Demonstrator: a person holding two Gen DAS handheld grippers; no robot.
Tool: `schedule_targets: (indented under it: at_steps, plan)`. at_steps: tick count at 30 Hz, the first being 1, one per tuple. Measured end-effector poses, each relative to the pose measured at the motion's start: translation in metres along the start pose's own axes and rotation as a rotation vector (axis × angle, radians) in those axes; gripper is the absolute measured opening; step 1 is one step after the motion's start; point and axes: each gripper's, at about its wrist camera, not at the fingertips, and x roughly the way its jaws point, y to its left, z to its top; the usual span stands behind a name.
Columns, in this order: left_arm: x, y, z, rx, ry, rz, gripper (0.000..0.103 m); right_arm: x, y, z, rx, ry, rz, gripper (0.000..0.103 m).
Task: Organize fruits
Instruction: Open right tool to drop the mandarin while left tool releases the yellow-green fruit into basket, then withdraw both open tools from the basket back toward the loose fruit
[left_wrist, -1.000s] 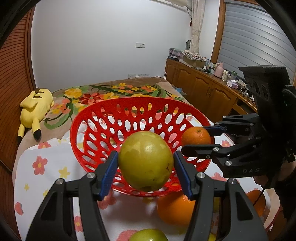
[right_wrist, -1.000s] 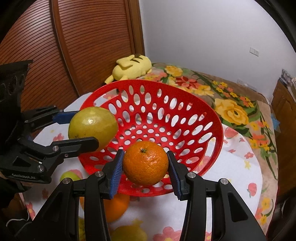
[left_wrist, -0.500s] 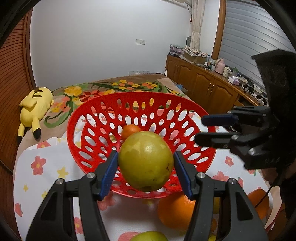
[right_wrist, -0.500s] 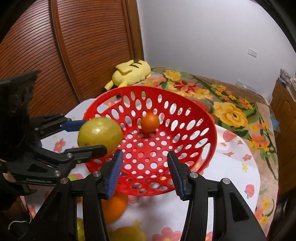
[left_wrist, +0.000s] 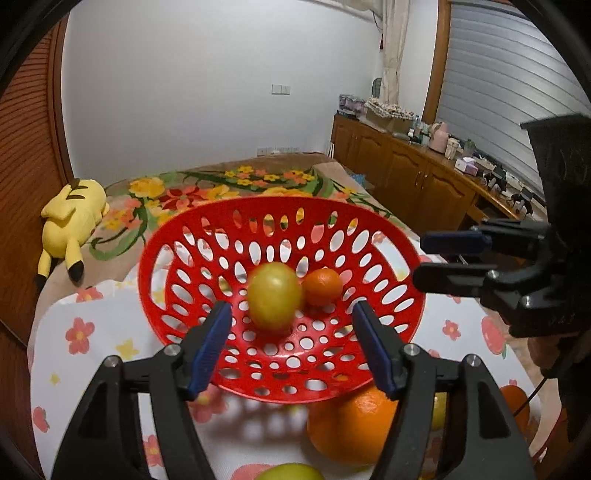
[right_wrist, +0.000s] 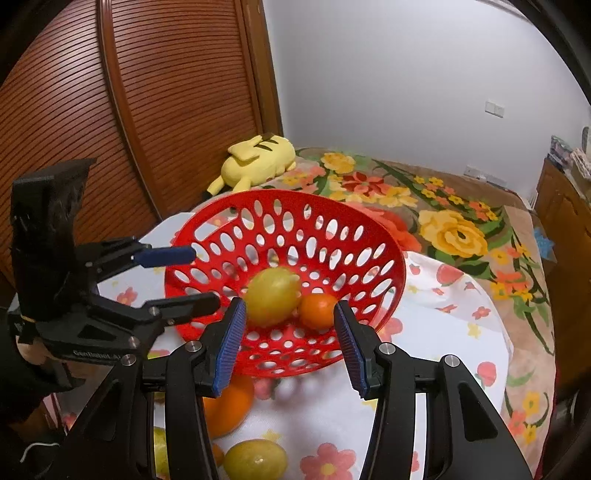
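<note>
A red perforated basket (left_wrist: 177, 243) (right_wrist: 391, 258) stands on the flowered tablecloth. In it lie a yellow-green fruit (left_wrist: 274, 301) (right_wrist: 272, 297) and a small orange (left_wrist: 322, 287) (right_wrist: 317, 311), side by side. My left gripper (left_wrist: 291, 350) is open and empty over the basket's near rim; it also shows in the right wrist view (right_wrist: 184, 275). My right gripper (right_wrist: 290, 347) is open and empty at the rim; it also shows in the left wrist view (left_wrist: 448, 258).
Loose fruit lies on the cloth in front of the basket: a large orange (left_wrist: 347, 428) (right_wrist: 225, 406), a yellow fruit (right_wrist: 255, 459), a green one (left_wrist: 288, 472) and another orange (left_wrist: 515, 402). A yellow plush toy (left_wrist: 70, 218) lies beyond. Wooden cabinets (left_wrist: 413, 184) stand at the right.
My right gripper opened first and the small orange dropped into the basket. Then my left gripper opened and the yellow-green fruit dropped in beside it. Both grippers drew back a little.
</note>
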Motion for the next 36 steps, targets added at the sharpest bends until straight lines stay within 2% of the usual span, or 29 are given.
schedule_targets:
  at_steps: [6,12,22,26,30,36]
  plan:
    - [-0.028,0.001,-0.011,-0.005,-0.034,-0.010,0.068,-0.024,0.006,-0.013,0.022,-0.043,-0.011,0.050]
    - [-0.058,-0.010,-0.036,0.012,-0.063,0.001,0.073,-0.051,0.017,-0.042,0.053,-0.084,-0.041,0.053]
    - [-0.097,-0.027,-0.077,0.014,-0.088,0.001,0.075,-0.086,0.035,-0.093,0.104,-0.123,-0.087,0.058]
    - [-0.104,-0.033,-0.093,0.018,-0.084,0.012,0.076,-0.094,0.038,-0.114,0.122,-0.122,-0.108,0.061]
    - [-0.105,-0.041,-0.107,0.019,-0.074,0.027,0.079,-0.101,0.040,-0.132,0.137,-0.130,-0.139,0.071]
    - [-0.103,-0.048,-0.127,0.011,-0.060,0.031,0.081,-0.099,0.042,-0.161,0.140,-0.110,-0.187,0.076]
